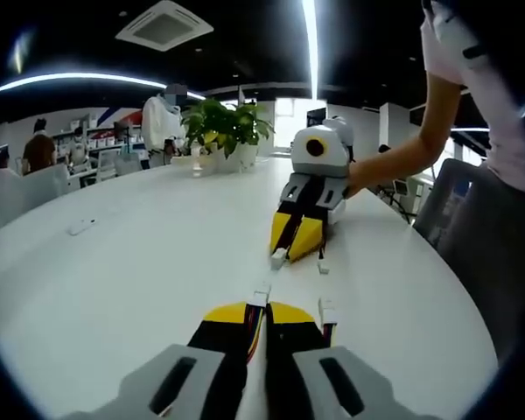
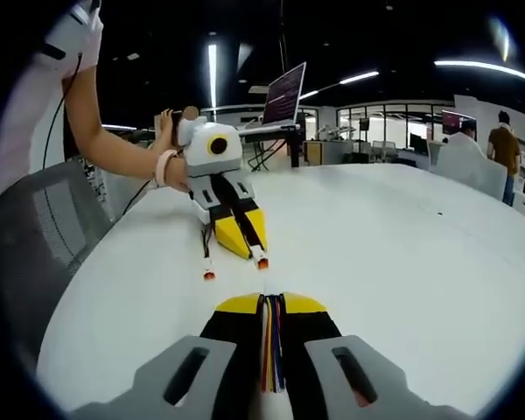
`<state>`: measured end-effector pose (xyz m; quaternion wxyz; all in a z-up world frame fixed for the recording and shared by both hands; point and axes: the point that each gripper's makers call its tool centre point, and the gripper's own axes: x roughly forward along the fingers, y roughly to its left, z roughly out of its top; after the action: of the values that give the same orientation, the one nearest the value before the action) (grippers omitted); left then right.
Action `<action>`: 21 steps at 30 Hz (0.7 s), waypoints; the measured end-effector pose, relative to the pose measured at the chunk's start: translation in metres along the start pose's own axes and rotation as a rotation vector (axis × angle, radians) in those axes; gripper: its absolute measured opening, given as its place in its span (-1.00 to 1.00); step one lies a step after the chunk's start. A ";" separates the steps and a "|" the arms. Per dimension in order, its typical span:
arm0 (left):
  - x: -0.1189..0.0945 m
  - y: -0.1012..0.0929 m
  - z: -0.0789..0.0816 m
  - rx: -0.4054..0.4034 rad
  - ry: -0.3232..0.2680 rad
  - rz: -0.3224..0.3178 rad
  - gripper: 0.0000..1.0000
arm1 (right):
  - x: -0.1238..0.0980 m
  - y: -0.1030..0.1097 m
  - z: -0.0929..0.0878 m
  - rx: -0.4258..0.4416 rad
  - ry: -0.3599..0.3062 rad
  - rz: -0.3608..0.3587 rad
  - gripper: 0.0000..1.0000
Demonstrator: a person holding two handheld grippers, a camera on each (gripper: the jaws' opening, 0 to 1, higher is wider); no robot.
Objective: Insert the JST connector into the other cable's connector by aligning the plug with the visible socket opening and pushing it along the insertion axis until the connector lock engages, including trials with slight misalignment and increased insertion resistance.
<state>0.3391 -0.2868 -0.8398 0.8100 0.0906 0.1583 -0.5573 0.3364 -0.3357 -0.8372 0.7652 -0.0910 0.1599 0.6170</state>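
In the left gripper view my left gripper (image 1: 264,308) is shut on a cable of red, yellow and black wires. Its white JST connector (image 1: 261,296) sticks out past the yellow jaw tips, and a second white connector (image 1: 328,311) lies just to the right. Opposite, the right gripper (image 1: 295,249) points back at me, and its cable's white connector (image 1: 279,257) is a short gap from mine. In the right gripper view my right gripper (image 2: 271,302) is shut on a multicoloured cable (image 2: 271,350). The left gripper (image 2: 242,245) faces it, its connector (image 2: 261,261) at the tip.
Both grippers are above a round white table (image 1: 140,262). A potted plant (image 1: 223,131) stands at its far side and a small flat object (image 1: 80,227) lies to the left. A person's arm (image 1: 402,157) holds the right gripper. There is a grey chair (image 2: 44,245) and a laptop on a stand (image 2: 284,96).
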 end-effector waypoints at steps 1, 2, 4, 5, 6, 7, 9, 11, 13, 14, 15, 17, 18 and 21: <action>-0.001 0.000 0.000 0.002 0.002 -0.002 -0.98 | 0.000 0.000 0.003 -0.002 -0.007 0.001 -0.93; -0.002 0.000 0.000 0.006 0.005 -0.005 -0.98 | -0.001 0.000 0.004 -0.003 -0.012 0.003 -0.93; -0.004 0.001 0.001 0.003 0.002 -0.008 -0.98 | 0.000 0.000 0.007 -0.007 -0.017 0.006 -0.93; -0.006 0.004 0.001 0.005 -0.003 -0.006 -0.98 | 0.000 0.000 0.009 -0.012 -0.018 0.008 -0.93; -0.007 0.005 0.003 0.004 -0.009 -0.006 -0.98 | 0.000 0.000 0.010 -0.015 -0.021 0.011 -0.93; -0.008 0.006 0.006 0.011 -0.013 -0.003 -0.98 | 0.001 0.001 0.011 -0.019 -0.021 0.015 -0.93; -0.009 0.007 0.012 0.033 -0.016 0.002 -0.98 | 0.001 0.002 0.014 -0.026 -0.023 0.021 -0.93; -0.010 0.006 0.017 0.041 -0.025 -0.007 -0.98 | 0.001 0.004 0.018 -0.037 -0.030 0.027 -0.93; -0.010 0.004 0.022 0.047 -0.031 -0.022 -0.98 | 0.000 0.006 0.025 -0.042 -0.046 0.035 -0.93; -0.010 0.004 0.024 0.053 -0.030 -0.026 -0.98 | 0.000 0.007 0.028 -0.050 -0.051 0.039 -0.93; -0.011 0.003 0.025 0.057 -0.030 -0.034 -0.98 | 0.000 0.007 0.029 -0.055 -0.053 0.042 -0.93; -0.011 0.000 0.031 0.062 -0.031 -0.042 -0.98 | 0.000 0.009 0.033 -0.064 -0.058 0.050 -0.93; -0.011 -0.001 0.032 0.062 -0.029 -0.045 -0.98 | 0.000 0.010 0.034 -0.067 -0.060 0.052 -0.93; -0.011 -0.001 0.032 0.068 -0.026 -0.051 -0.98 | 0.001 0.012 0.036 -0.083 -0.055 0.065 -0.93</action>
<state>0.3399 -0.2878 -0.8059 0.7939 0.1066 0.1311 -0.5842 0.3293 -0.3201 -0.8038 0.7446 -0.1001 0.1158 0.6497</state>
